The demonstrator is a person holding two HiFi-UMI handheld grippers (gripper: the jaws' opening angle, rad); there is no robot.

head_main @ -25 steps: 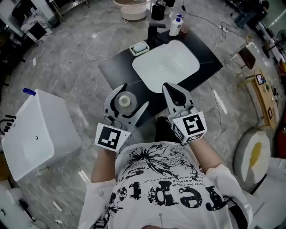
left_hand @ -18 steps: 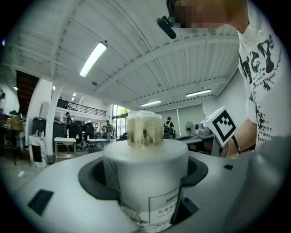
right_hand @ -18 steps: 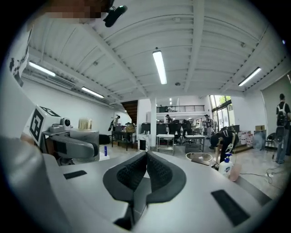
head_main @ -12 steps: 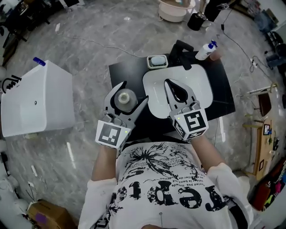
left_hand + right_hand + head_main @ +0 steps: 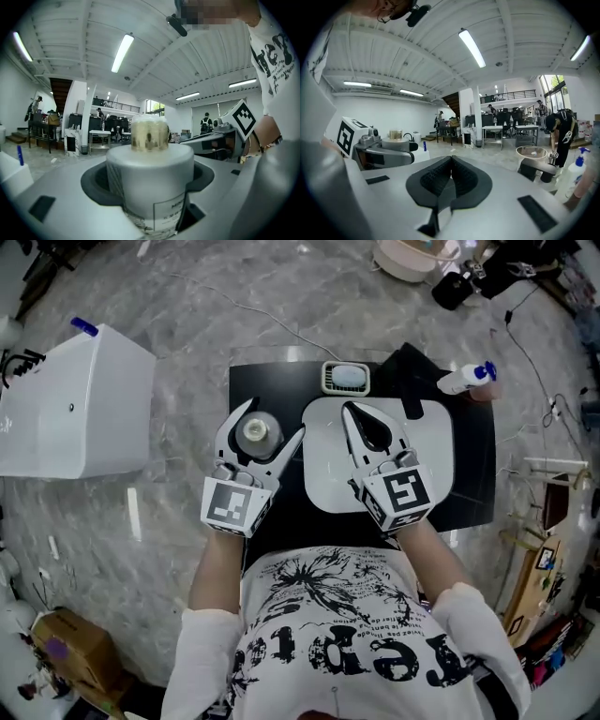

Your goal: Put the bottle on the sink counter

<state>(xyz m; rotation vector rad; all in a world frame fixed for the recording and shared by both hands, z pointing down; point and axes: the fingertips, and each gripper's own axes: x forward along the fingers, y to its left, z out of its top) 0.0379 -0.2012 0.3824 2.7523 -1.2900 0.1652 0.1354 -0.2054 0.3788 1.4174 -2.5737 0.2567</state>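
A squat white bottle (image 5: pixel 257 433) with a pale cap (image 5: pixel 149 133) sits between the jaws of my left gripper (image 5: pixel 273 418), which is shut on it. In the head view the bottle hangs over the black sink counter (image 5: pixel 272 381), just left of the white basin (image 5: pixel 422 456). How high it is above the counter cannot be told. My right gripper (image 5: pixel 349 411) is over the basin, its dark pads (image 5: pixel 451 161) pressed together on nothing. The bottle (image 5: pixel 395 135) also shows at the left of the right gripper view.
A soap dish (image 5: pixel 346 378), a black faucet (image 5: pixel 412 381) and a white spray bottle (image 5: pixel 464 379) stand along the counter's far edge. A large white box (image 5: pixel 84 399) stands on the floor to the left. Cables lie across the grey floor.
The scene has swung round under the head camera: the counter now lies squarely beneath both grippers. The grippers keep the same pose, the left still holding the bottle.
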